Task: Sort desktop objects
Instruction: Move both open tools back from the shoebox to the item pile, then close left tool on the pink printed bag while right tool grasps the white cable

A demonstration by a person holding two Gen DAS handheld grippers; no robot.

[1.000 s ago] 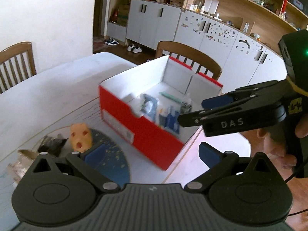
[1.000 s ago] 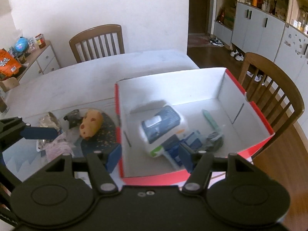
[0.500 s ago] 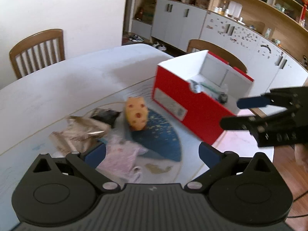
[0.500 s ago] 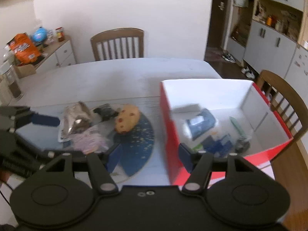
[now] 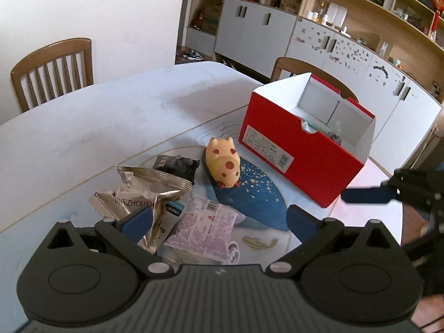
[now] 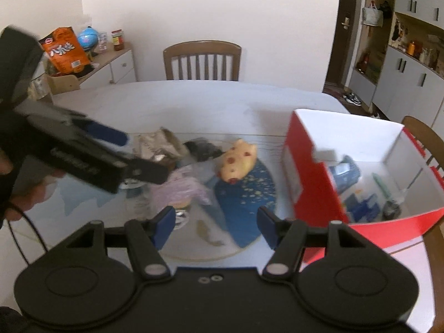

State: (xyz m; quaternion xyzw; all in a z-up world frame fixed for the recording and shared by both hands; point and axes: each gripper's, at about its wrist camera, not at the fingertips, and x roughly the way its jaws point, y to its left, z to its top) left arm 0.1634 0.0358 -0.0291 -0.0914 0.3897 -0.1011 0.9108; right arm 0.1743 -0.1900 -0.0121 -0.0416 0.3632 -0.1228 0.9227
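My left gripper [image 5: 219, 216] hangs with its blue pads spread wide and nothing between them, low over a heap of wrappers on the desk [image 5: 83, 127]. Directly under it lie a crumpled silver foil bag [image 5: 144, 191] and a pink printed packet [image 5: 205, 224], the two overlapping. Just beyond the silver bag sits a small dark wrapper [image 5: 177, 165], and beside that a yellow toy pig with red spots [image 5: 223, 162] rests on the edge of a blue speckled mat [image 5: 255, 202].

My right gripper [image 6: 216, 222] is also spread apart and empty, held above the near edge of the same mat. To its right stands the red box [image 6: 313, 183], open at the top with a white inside; a blue-and-white pack [image 6: 344, 173], a green pen-like item [image 6: 381, 186] and a few small blue pieces lie on its floor. The box sits near the pig without touching it.
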